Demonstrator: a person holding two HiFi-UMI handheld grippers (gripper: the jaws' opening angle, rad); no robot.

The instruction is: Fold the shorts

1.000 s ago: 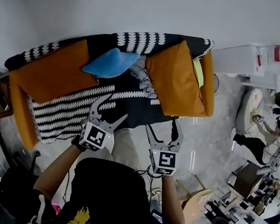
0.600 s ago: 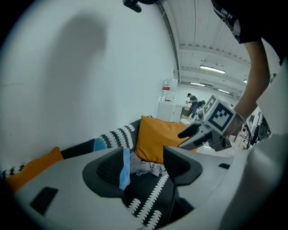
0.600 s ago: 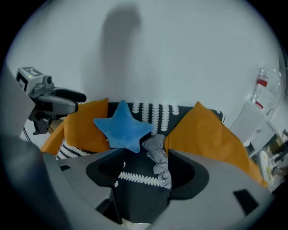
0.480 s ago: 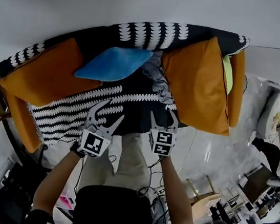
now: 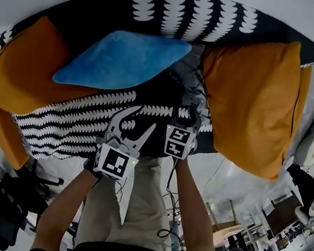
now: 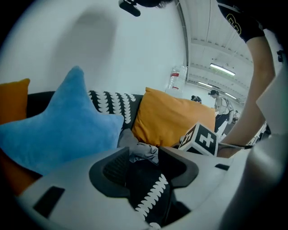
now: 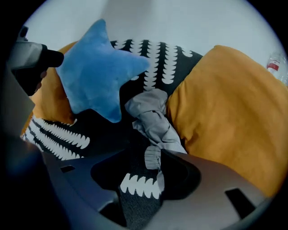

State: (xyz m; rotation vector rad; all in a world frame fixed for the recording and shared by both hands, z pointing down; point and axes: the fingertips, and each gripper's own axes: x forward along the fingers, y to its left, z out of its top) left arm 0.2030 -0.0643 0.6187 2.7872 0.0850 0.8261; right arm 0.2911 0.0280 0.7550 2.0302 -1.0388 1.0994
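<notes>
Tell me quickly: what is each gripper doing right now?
Left gripper: open, jaws just closing, grey shorts at their ends, not gripped.
Right gripper: open, jaws just closing, a shorts fold between them, not yet pinched.

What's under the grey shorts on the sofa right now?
The grey shorts lie crumpled on the black-and-white throw, between the blue star pillow and the orange cushion. Whatever sits directly beneath their folds is covered.

Two orange cushions (image 5: 19, 73) (image 5: 259, 101), one blue star pillow (image 5: 120, 59), one pair of grey shorts (image 5: 187, 85), one black-and-white throw (image 5: 190, 13) — and two claws, a left claw (image 5: 136, 122) and a right claw (image 5: 188, 116).
</notes>
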